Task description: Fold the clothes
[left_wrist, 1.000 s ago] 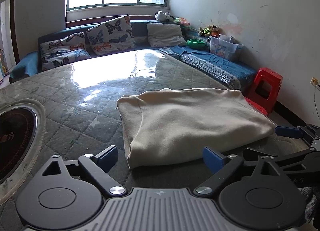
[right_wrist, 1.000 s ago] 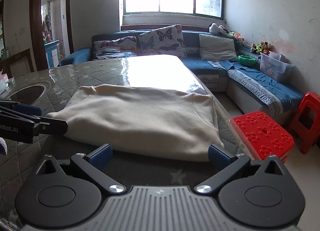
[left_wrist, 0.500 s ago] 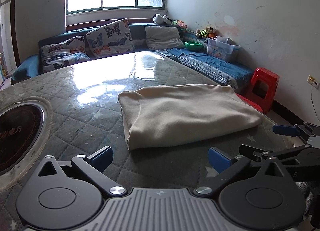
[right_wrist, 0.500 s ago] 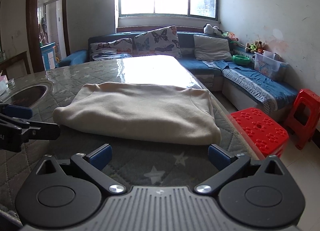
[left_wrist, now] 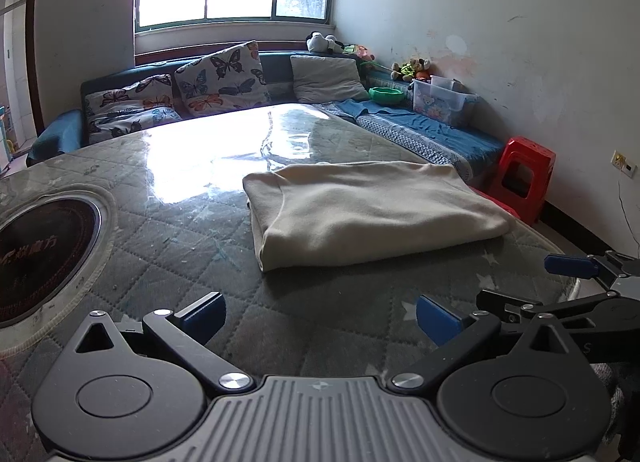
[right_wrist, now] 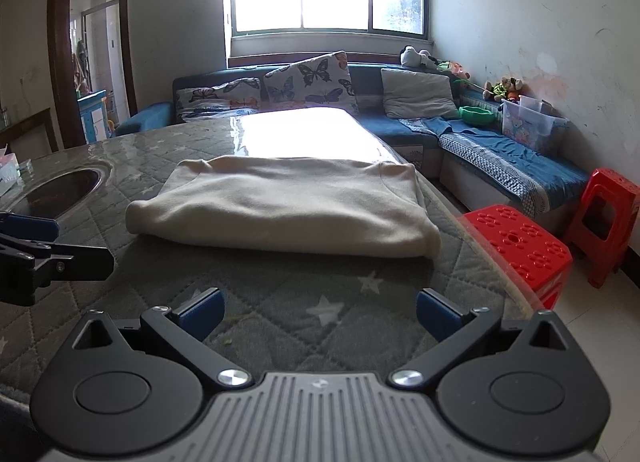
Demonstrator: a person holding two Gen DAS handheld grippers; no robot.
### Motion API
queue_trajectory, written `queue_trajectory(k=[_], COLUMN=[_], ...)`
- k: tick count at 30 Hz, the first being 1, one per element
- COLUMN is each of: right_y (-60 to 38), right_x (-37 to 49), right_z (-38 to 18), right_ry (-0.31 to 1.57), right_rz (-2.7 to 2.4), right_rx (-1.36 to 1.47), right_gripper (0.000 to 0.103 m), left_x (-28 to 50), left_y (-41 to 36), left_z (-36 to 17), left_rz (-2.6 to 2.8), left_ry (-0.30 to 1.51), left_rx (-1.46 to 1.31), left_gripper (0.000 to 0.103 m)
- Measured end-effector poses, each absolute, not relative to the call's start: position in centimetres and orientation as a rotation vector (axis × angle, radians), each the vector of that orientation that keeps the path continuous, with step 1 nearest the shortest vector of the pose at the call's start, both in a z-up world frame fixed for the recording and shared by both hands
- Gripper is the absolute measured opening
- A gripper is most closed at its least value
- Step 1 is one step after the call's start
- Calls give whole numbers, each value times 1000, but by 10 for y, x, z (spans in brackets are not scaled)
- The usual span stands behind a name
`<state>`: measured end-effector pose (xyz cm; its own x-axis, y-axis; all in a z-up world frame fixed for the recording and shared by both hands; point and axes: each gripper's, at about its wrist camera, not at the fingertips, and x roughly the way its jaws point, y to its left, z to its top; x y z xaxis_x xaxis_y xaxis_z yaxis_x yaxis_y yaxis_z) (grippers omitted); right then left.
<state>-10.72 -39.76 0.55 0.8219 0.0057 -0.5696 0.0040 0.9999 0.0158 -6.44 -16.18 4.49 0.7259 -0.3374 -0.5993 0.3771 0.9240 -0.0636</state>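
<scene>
A cream garment (left_wrist: 372, 212) lies folded into a flat rectangle on the quilted grey table cover (left_wrist: 192, 254); it also shows in the right wrist view (right_wrist: 284, 208). My left gripper (left_wrist: 320, 312) is open and empty, held back from the garment's near edge. My right gripper (right_wrist: 318, 310) is open and empty, also short of the garment. The right gripper shows at the right edge of the left wrist view (left_wrist: 576, 274). The left gripper shows at the left edge of the right wrist view (right_wrist: 36, 250).
A round inset burner (left_wrist: 40, 250) sits in the table at the left. Two red plastic stools (right_wrist: 520, 246) (right_wrist: 608, 218) stand on the floor right of the table. A blue sofa with butterfly cushions (left_wrist: 224, 80) lines the far wall.
Both grippers have drawn back and away from the folded garment, which now looks smaller and farther off. The garment has not moved. Both grippers stay open.
</scene>
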Motion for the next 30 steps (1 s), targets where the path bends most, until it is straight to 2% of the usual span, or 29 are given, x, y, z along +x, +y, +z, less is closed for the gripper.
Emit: queue_trajectory(k=[30], right_y=[-397], right_x=[-139], right_z=[7], right_ry=[566], right_rz=[-17], right_rx=[18], right_gripper=[103], left_x=[-99], left_y=[-166], left_z=[38], left_rz=[-428], left_ry=[633], left_rx=[87], left_gripper=[103])
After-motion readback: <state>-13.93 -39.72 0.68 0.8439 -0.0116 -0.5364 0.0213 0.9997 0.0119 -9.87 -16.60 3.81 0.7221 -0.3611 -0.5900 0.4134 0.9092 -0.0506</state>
